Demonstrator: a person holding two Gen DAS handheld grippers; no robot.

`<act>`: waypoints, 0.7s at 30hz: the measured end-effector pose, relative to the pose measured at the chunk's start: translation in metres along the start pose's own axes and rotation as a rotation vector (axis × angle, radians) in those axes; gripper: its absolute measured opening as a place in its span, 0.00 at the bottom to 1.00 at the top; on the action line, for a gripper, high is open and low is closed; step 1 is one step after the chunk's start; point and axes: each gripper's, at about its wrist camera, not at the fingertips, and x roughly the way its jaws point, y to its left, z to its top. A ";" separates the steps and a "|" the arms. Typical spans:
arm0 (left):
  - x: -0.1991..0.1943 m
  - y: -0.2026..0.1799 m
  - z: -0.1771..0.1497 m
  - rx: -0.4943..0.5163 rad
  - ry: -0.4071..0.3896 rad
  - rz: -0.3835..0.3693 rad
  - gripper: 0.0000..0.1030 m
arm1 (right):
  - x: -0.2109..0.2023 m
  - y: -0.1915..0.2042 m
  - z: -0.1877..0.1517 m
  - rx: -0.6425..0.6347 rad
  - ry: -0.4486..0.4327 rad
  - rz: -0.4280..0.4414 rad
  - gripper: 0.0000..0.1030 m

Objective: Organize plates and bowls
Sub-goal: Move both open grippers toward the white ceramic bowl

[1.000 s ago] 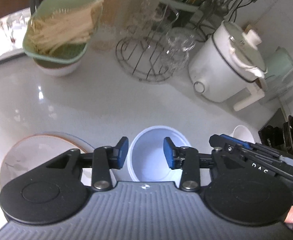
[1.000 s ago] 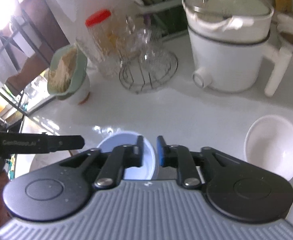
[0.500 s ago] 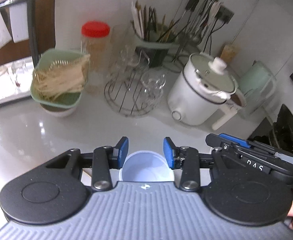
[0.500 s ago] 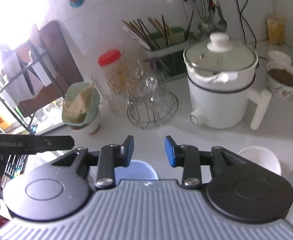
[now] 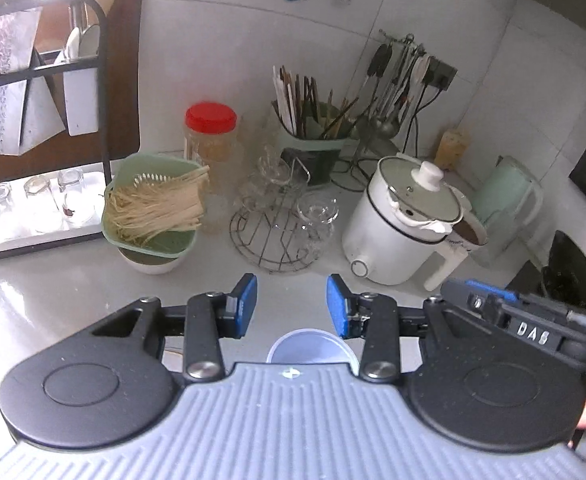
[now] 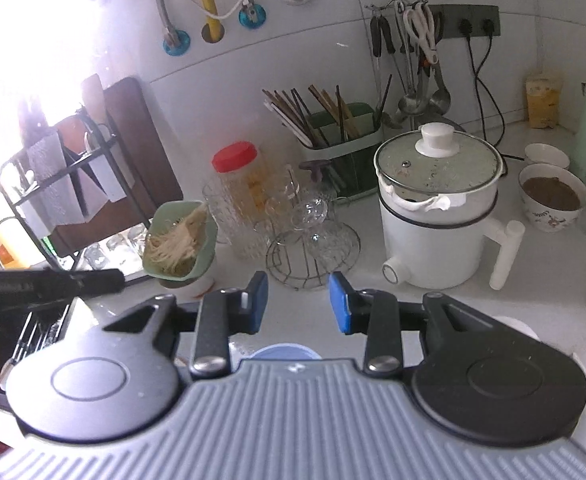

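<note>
A pale blue bowl (image 5: 311,346) sits on the white counter, mostly hidden under my left gripper's body; its rim also shows in the right wrist view (image 6: 285,353). My left gripper (image 5: 291,306) is open and empty, raised above the bowl. My right gripper (image 6: 299,302) is open and empty, also above the counter. A white bowl (image 6: 519,326) peeks out behind the right gripper's right arm. The right gripper's side shows in the left wrist view (image 5: 525,322). The plate seen earlier is hidden.
At the back stand a green colander of noodles on a white bowl (image 5: 155,208), a red-lidded jar (image 5: 211,136), a wire rack with glasses (image 5: 281,220), a utensil holder (image 5: 313,140), a white electric pot (image 5: 405,220) and a filled bowl (image 6: 553,196). A dish rack (image 5: 33,120) stands left.
Both grippers have lifted and tilted up away from the counter. The right gripper's jaws opened. The blue bowl stayed on the counter and slid low in both views; the plate left view.
</note>
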 end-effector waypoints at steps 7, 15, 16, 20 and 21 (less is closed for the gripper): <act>-0.013 -0.002 -0.010 0.034 0.019 -0.050 0.43 | -0.017 0.010 -0.013 -0.035 -0.020 -0.048 0.36; 0.013 -0.035 -0.017 0.029 0.046 -0.052 0.43 | -0.030 -0.017 -0.010 -0.050 -0.070 -0.098 0.36; 0.019 -0.042 -0.016 0.029 0.051 -0.056 0.43 | -0.029 -0.024 -0.010 -0.044 -0.072 -0.107 0.36; 0.044 -0.069 -0.009 0.058 0.075 -0.079 0.43 | -0.025 -0.052 -0.013 -0.007 -0.048 -0.145 0.36; 0.051 -0.077 -0.006 0.070 0.083 -0.085 0.43 | -0.026 -0.056 -0.012 -0.015 -0.047 -0.170 0.36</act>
